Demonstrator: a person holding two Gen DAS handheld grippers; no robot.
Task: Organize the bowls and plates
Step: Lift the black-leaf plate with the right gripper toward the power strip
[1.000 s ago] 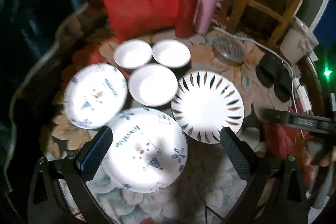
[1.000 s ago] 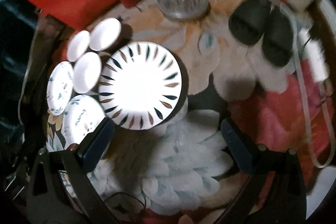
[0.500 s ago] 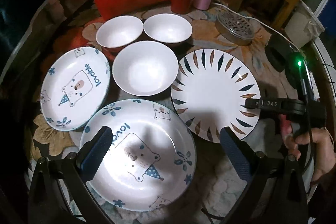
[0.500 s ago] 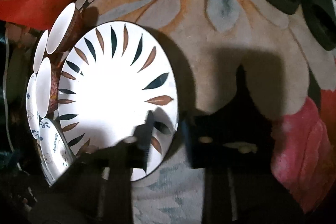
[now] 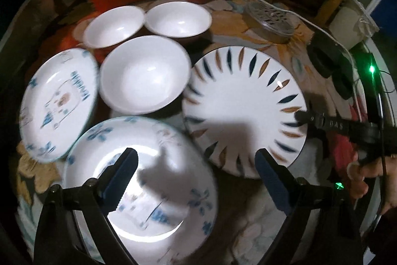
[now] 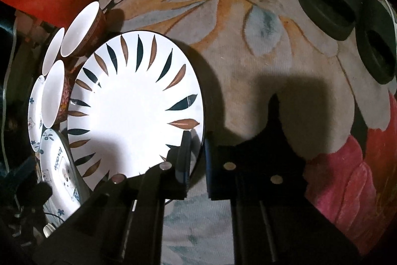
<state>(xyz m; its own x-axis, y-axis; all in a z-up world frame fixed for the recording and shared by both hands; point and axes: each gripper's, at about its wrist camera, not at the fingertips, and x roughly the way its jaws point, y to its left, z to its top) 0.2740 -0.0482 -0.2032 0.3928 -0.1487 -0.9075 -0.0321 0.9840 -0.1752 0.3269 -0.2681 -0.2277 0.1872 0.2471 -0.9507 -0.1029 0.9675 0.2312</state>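
Carpet (image 6: 248, 46) with a big flower print carries everything, so this reads as a floor layout, not a desk. Largest of the crockery, the leaf-patterned plate (image 5: 244, 106) lies at the centre right of the left wrist view, and the right gripper (image 6: 197, 153) has its fingers closed on the plate's near rim, one finger (image 6: 184, 153) on the white face and the other outside the edge, seemingly a pinch suited to lifting a flat plate. At the lower middle of that view the bear plate (image 5: 141, 178) lies under the left gripper (image 5: 196, 180), whose fingers are wide and just starting to close with nothing pressed between them. A second bear plate (image 5: 58, 103) sits at the left. Three white bowls (image 5: 145, 73) cluster at the upper left, probably meant for nesting.
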